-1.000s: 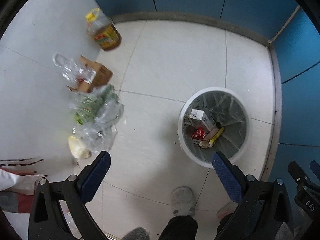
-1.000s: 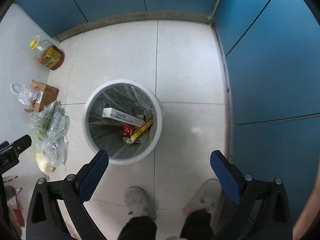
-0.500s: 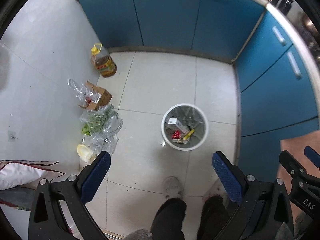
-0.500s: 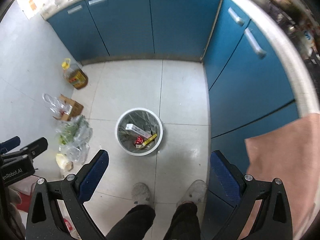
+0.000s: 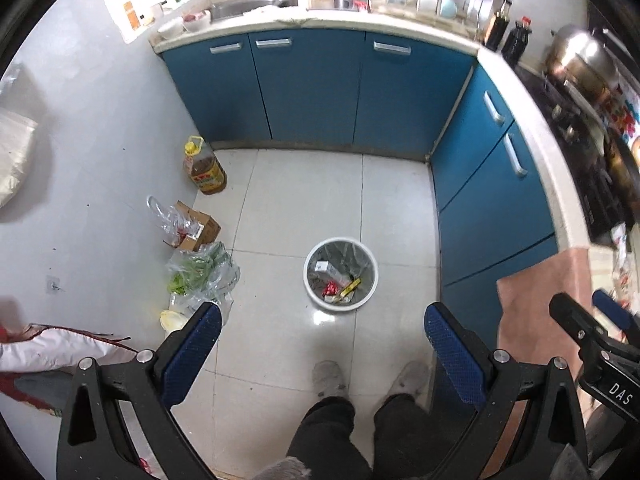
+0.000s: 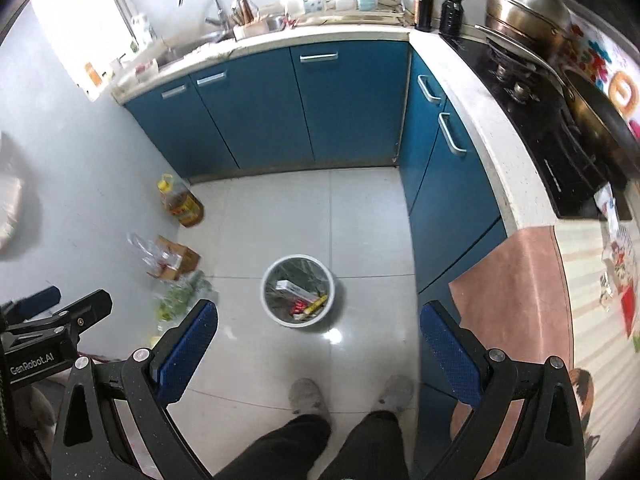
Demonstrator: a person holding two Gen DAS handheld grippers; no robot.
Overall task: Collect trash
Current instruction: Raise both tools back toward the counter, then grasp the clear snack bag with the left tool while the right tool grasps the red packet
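Left gripper (image 5: 322,322): held high above the tiled floor (image 5: 304,200), pointed down; jaws spread wide, nothing gripped.
Right gripper (image 6: 319,318): held likewise, tilted down; jaws spread wide, nothing gripped.
Pads: blue, dimpled rubber is seen on black angular fingers (image 5: 192,354).
Trash bin (image 5: 308,286): round, white-rimmed, lined with crinkled clear plastic; placed on the floor between the jaws in both views, near the blue cabinets (image 5: 312,88).
Trash (image 5: 340,285): a white carton, a red wrapper and a yellow stick are seen inside the bin.
Left wall: an oil bottle (image 5: 203,167), a cardboard box (image 5: 198,229) and a bag of greens (image 5: 200,274) are lined up.
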